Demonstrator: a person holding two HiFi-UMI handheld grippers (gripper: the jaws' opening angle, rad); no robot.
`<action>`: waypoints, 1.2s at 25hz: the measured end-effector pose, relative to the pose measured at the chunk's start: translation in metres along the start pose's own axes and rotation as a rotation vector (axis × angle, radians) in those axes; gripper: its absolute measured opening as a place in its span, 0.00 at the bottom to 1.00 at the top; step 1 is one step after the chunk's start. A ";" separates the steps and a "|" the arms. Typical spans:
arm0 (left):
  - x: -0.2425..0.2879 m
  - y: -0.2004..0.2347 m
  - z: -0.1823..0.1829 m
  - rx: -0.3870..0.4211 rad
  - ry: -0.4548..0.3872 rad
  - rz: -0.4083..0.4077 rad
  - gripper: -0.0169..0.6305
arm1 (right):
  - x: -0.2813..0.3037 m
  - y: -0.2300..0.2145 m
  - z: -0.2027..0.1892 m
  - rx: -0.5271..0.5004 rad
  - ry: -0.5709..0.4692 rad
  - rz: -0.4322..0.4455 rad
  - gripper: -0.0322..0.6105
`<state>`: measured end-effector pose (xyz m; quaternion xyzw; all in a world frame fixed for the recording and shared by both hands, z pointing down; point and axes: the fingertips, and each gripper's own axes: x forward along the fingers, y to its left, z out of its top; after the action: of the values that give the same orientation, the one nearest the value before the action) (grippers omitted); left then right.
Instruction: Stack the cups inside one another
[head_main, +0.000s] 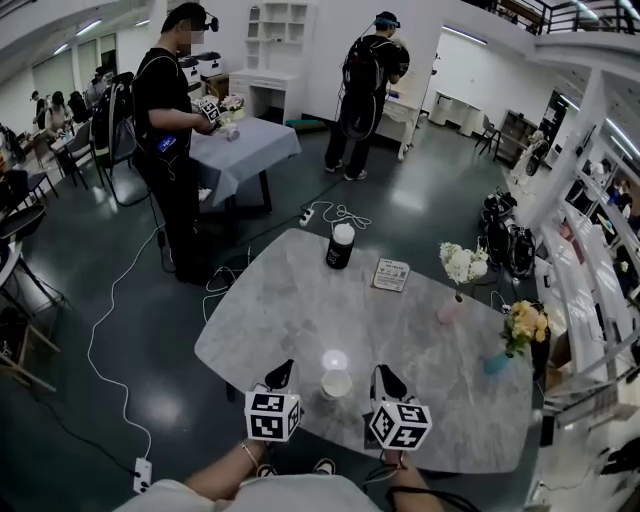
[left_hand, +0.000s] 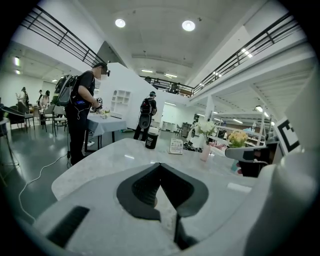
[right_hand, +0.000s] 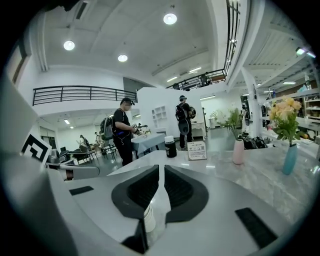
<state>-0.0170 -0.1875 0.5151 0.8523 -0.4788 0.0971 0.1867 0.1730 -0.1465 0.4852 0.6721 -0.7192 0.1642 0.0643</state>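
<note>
A white cup stack stands on the grey marble table near its front edge, with a bright light reflection just behind it. My left gripper hovers just left of the stack, its jaws shut tip to tip with nothing between them. To the right of the stack is my right gripper. Its jaws stand almost together with a thin slit and nothing in it. In the right gripper view part of the white cup shows low down, beneath the left jaw.
Farther back on the table are a black bottle with a white lid, a small card stand, a pink vase of white flowers and a blue vase of yellow flowers. Two people stand by another table. A white cable lies on the floor.
</note>
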 end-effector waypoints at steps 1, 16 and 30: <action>-0.001 -0.001 0.000 0.003 0.000 -0.002 0.03 | -0.002 -0.003 0.000 0.005 -0.002 -0.012 0.10; -0.014 -0.012 -0.004 0.059 0.031 -0.080 0.03 | -0.027 -0.017 -0.001 0.016 -0.025 -0.163 0.07; -0.060 -0.024 -0.025 0.052 0.046 -0.202 0.03 | -0.099 0.007 -0.027 -0.020 -0.017 -0.322 0.07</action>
<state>-0.0274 -0.1191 0.5120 0.8983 -0.3833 0.1098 0.1843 0.1711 -0.0437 0.4787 0.7795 -0.6041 0.1386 0.0904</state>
